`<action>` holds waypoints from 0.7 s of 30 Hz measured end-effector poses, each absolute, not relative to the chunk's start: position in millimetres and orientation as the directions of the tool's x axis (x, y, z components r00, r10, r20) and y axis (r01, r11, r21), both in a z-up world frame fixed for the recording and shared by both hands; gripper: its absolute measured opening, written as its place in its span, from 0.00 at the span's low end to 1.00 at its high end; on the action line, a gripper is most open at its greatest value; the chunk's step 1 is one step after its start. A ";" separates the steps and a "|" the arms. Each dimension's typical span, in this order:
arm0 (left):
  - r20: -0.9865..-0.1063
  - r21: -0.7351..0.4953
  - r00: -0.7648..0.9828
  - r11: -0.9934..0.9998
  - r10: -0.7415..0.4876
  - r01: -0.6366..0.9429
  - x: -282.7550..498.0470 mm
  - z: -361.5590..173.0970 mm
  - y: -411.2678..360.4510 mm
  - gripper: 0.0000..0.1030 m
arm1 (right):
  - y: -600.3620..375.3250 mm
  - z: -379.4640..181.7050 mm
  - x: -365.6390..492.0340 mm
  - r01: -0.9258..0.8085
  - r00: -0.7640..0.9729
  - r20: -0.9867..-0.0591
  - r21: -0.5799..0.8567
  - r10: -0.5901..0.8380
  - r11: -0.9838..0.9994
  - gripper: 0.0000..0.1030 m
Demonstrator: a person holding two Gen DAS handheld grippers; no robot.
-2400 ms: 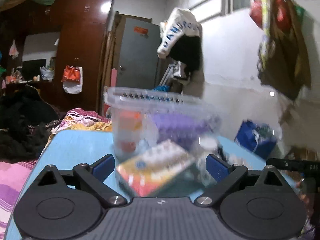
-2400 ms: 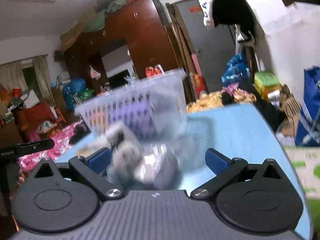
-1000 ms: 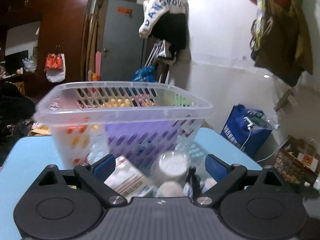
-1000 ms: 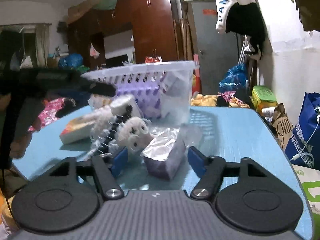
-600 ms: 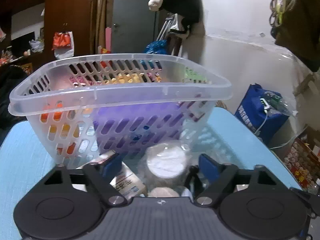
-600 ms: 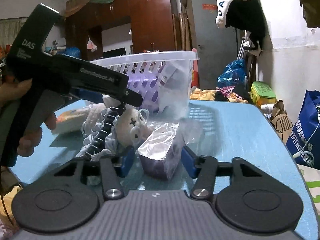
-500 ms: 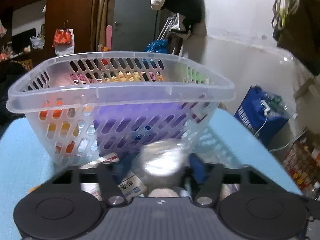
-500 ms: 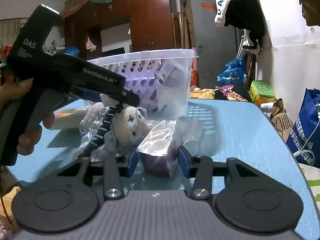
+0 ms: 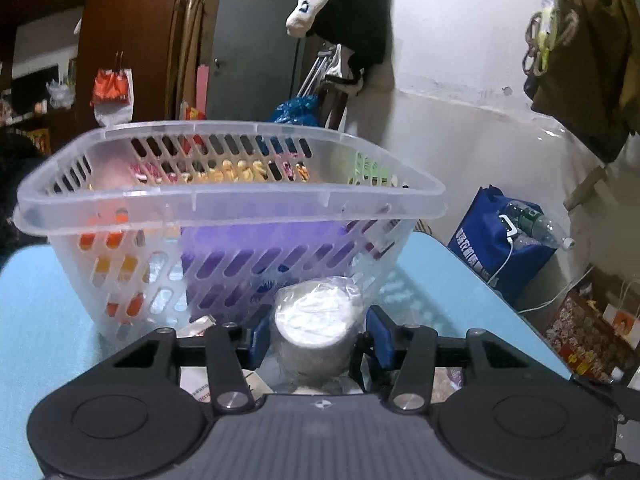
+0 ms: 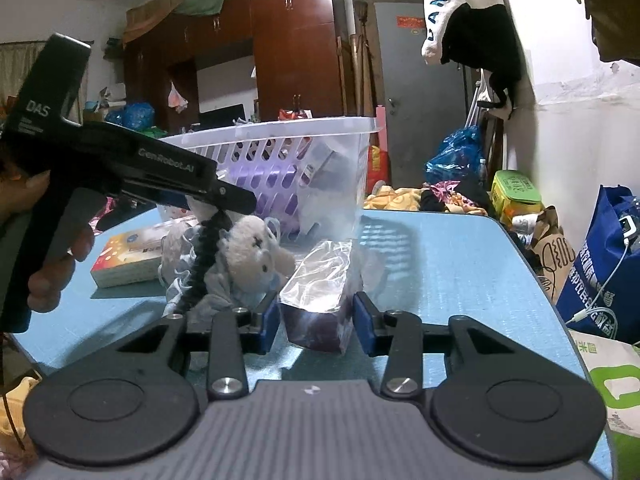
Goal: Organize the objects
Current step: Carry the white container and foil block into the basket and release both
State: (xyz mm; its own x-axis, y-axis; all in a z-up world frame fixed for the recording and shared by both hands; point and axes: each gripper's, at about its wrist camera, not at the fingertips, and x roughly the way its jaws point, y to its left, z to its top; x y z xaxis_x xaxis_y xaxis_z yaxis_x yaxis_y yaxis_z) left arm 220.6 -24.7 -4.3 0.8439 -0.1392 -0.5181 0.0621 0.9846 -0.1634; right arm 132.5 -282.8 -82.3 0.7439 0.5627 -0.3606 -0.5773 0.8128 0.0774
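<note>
A clear slotted plastic basket (image 9: 224, 200) stands on the light blue table (image 9: 40, 304) and holds a purple pack and other items; it also shows in the right wrist view (image 10: 280, 136). My left gripper (image 9: 316, 332) is shut on a plastic-wrapped white cylinder (image 9: 316, 320) just in front of the basket. My right gripper (image 10: 316, 322) is shut on a plastic-wrapped purple pack (image 10: 320, 296) on the table. In the right wrist view the left gripper's body (image 10: 120, 168) is above a grey plush toy (image 10: 248, 256).
A flat colourful box (image 10: 128, 256) lies left of the plush toy. A blue bag (image 9: 500, 248) stands on the floor past the table's right edge. A wardrobe (image 10: 280, 52) and a grey door (image 9: 256, 40) are behind.
Both grippers have closed: the left on the wrapped white cylinder, the right on the wrapped purple pack. The left gripper has lifted the cylinder slightly toward the basket.
</note>
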 end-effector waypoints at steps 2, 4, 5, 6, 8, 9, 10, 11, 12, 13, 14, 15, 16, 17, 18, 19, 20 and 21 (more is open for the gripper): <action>-0.515 -0.184 0.845 0.981 -0.145 0.057 221.1 -6.3 -22.0 0.53 | -282.8 -82.4 133.7 -0.581 0.740 -0.363 0.078 0.566 0.810 0.42; -0.513 -0.194 0.846 0.980 -0.145 0.050 220.7 -7.0 -19.7 0.55 | -282.5 -82.1 133.4 -0.582 0.740 -0.364 0.078 0.566 0.810 0.42; -0.513 -0.199 0.846 0.979 -0.144 0.046 220.6 -7.0 -18.7 0.56 | -282.6 -82.1 133.2 -0.582 0.740 -0.363 0.078 0.566 0.810 0.42; -0.511 -0.205 0.848 0.978 -0.144 0.043 220.5 -6.8 -17.6 0.57 | -282.7 -82.2 133.0 -0.582 0.740 -0.363 0.079 0.567 0.809 0.42; -0.501 -0.217 0.853 0.976 -0.144 0.037 219.5 -5.5 -15.9 0.58 | -282.2 -81.9 133.0 -0.583 0.739 -0.362 0.078 0.568 0.809 0.42; -0.498 -0.217 0.856 0.976 -0.138 0.031 219.5 -4.6 -15.7 0.62 | -282.0 -82.0 133.4 -0.583 0.739 -0.362 0.078 0.568 0.809 0.42; -0.498 -0.215 0.857 0.976 -0.133 0.027 220.1 -3.8 -15.6 0.66 | -282.0 -82.0 133.7 -0.583 0.739 -0.362 0.078 0.568 0.809 0.42; -0.502 -0.209 0.855 0.978 -0.129 0.024 221.1 -3.8 -16.2 0.66 | -282.0 -82.0 133.7 -0.583 0.739 -0.363 0.078 0.568 0.808 0.42; -0.508 -0.206 0.852 0.978 -0.127 0.023 222.0 -4.3 -16.8 0.66 | -281.9 -82.0 133.8 -0.585 0.738 -0.363 0.078 0.569 0.808 0.42; -0.512 -0.207 0.850 0.978 -0.125 0.019 222.8 -5.0 -16.6 0.66 | -281.7 -81.8 134.1 -0.585 0.737 -0.363 0.079 0.570 0.807 0.42; -0.511 -0.213 0.851 0.977 -0.122 0.012 223.0 -5.2 -15.7 0.66 | -281.7 -81.8 133.9 -0.585 0.738 -0.363 0.079 0.569 0.808 0.42; -0.505 -0.224 0.855 0.975 -0.120 0.004 222.1 -5.2 -13.6 0.66 | -281.7 -81.9 133.8 -0.584 0.738 -0.363 0.078 0.569 0.808 0.42; -0.500 -0.232 0.858 0.973 -0.117 -0.002 221.2 -5.2 -11.9 0.66 | -281.8 -81.9 133.7 -0.584 0.738 -0.363 0.078 0.569 0.808 0.42; -0.498 -0.237 0.860 0.971 -0.114 -0.008 220.2 -4.8 -10.1 0.66 | -281.7 -82.0 133.7 -0.584 0.738 -0.363 0.078 0.569 0.808 0.42; -0.493 -0.239 0.864 0.971 -0.102 -0.021 218.5 -4.5 -8.0 0.66 | -281.8 -82.1 133.6 -0.583 0.739 -0.362 0.078 0.568 0.809 0.42; -0.489 -0.239 0.868 0.970 -0.092 -0.032 216.8 -4.4 -6.1 0.66 | -281.9 -82.1 133.5 -0.583 0.739 -0.361 0.078 0.568 0.809 0.42; -0.484 -0.241 0.871 0.970 -0.084 -0.041 215.5 -4.0 -3.3 0.66 | -281.9 -82.1 133.5 -0.583 0.739 -0.361 0.078 0.568 0.809 0.42; -0.481 -0.246 0.873 0.968 -0.079 -0.048 214.2 -4.1 -0.4 0.66 | -281.8 -82.2 133.7 -0.582 0.740 -0.362 0.078 0.567 0.809 0.42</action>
State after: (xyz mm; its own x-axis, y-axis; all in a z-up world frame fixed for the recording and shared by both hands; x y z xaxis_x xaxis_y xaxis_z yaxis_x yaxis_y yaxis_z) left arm 214.2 -0.4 -4.1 0.8732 -0.0789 -0.4810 -0.0478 0.9682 -0.2456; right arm 133.7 -281.8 -82.2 0.7397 0.5675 -0.3617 -0.5824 0.8091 0.0783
